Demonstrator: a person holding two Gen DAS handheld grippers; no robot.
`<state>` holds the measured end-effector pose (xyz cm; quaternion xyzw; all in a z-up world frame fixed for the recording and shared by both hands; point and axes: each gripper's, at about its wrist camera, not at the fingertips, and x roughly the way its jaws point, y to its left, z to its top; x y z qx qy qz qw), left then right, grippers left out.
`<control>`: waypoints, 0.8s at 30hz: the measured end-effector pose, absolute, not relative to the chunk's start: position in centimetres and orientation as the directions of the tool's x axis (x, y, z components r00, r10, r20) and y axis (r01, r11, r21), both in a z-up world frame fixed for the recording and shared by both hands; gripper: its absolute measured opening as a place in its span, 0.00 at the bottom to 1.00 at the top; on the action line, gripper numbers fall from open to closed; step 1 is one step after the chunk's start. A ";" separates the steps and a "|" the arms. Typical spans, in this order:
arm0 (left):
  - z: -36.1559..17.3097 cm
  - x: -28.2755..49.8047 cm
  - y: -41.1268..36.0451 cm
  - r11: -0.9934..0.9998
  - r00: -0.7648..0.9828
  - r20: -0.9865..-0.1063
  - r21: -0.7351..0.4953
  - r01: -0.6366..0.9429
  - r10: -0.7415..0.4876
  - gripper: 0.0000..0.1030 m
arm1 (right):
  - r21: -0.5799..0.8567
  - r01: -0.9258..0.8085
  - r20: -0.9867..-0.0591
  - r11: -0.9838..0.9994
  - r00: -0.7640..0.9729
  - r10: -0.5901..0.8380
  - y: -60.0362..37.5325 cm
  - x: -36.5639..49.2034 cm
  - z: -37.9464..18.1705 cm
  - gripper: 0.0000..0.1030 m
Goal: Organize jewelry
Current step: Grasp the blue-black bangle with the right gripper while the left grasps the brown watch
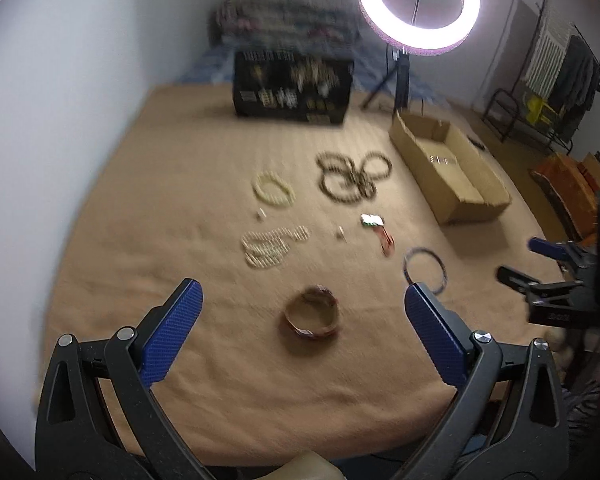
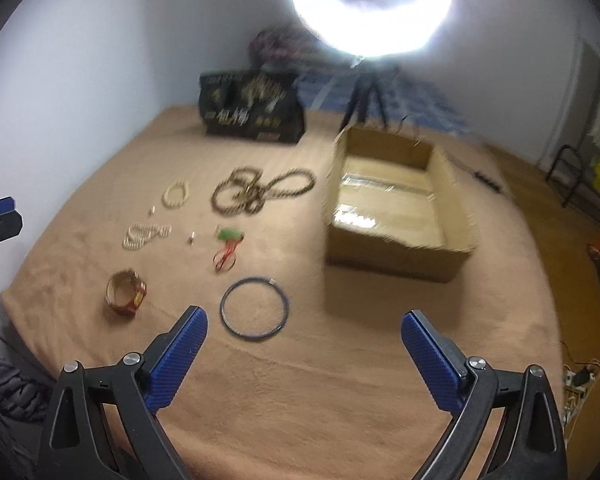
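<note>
Jewelry lies on a tan blanket (image 1: 180, 184). A wide gold and red bangle (image 1: 311, 315) sits just ahead of my open, empty left gripper (image 1: 302, 294). A thin dark blue hoop (image 2: 254, 306) lies just ahead and left of my open, empty right gripper (image 2: 304, 320). Farther off lie a dark bead necklace (image 1: 352, 176), a cream bead bracelet (image 1: 273, 189), a pearl strand (image 1: 270, 245), a green and red piece (image 2: 229, 248) and small earrings (image 1: 341, 233). An open cardboard box (image 2: 396, 216) stands at the right. The right gripper also shows in the left wrist view (image 1: 520, 260).
A black jewelry display stand (image 1: 292, 88) stands at the back of the blanket. A lit ring light on a tripod (image 1: 418, 4) rises behind the box. A white wall (image 1: 60, 100) runs along the left. A clothes rack (image 1: 556, 80) and floor clutter are at the far right.
</note>
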<state>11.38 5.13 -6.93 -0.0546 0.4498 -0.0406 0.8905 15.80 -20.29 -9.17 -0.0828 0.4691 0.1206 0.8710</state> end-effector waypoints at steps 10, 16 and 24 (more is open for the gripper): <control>-14.9 14.3 3.8 0.988 0.367 -0.919 -0.157 0.004 -0.148 0.89 | -0.007 -0.364 -0.909 0.932 0.391 0.146 -18.1 18.2 -15.1 0.96; -16.7 15.3 3.1 0.993 0.332 -0.938 -0.113 -0.018 -0.101 0.89 | -0.001 -0.367 -0.923 0.930 0.359 0.140 -17.7 19.6 -16.8 0.97; -18.2 16.5 3.3 0.994 0.293 -0.952 -0.098 -0.040 -0.083 0.89 | 0.023 -0.378 -0.933 0.925 0.324 0.155 -16.7 21.0 -18.2 0.97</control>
